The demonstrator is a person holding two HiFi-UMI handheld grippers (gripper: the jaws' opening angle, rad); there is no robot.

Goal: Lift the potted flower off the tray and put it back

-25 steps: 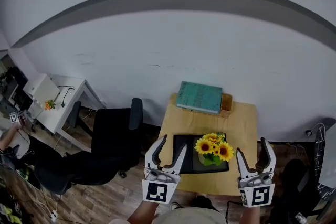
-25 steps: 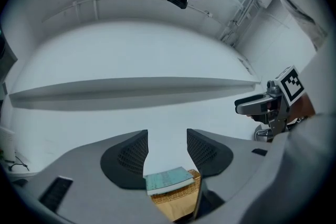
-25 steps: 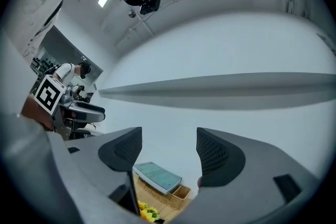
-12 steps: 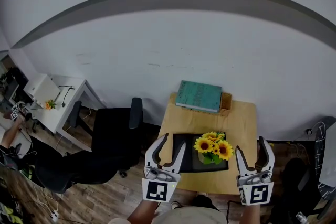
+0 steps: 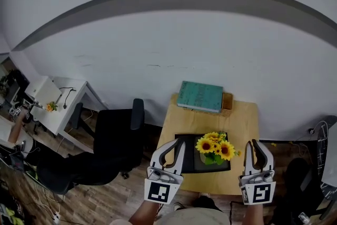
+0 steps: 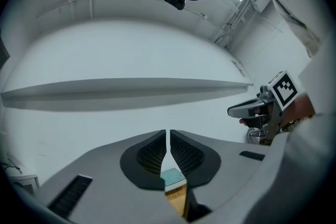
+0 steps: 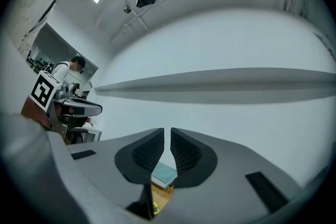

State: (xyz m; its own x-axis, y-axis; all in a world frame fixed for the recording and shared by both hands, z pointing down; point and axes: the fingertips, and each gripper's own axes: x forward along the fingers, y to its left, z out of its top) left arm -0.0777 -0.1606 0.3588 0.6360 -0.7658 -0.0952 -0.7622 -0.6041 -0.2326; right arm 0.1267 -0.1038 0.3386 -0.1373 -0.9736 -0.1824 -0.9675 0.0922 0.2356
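Potted flower (image 5: 215, 149) stands upright on the black tray (image 5: 190, 159), mid-near on the small wooden table (image 5: 242, 119). That is where the task wants it, so this fits either before a lift or after the put-back. In the head view the left gripper (image 5: 174, 144) is at the near-left table edge and the right gripper (image 5: 256, 144) at the near-right. They flank the pot without touching it, probably parked at a neutral ready pose. A teal book (image 5: 200, 96) lies at the far edge, its cover print too small to read. In the left gripper view the left gripper's jaws have just been closing to a thin slit with nothing between them, only the book far off in the gap. In the right gripper view it's the same: the jaws have just been closing, nearly together, empty. No brand or label is legible, and the cubes show only black-and-white marker squares.
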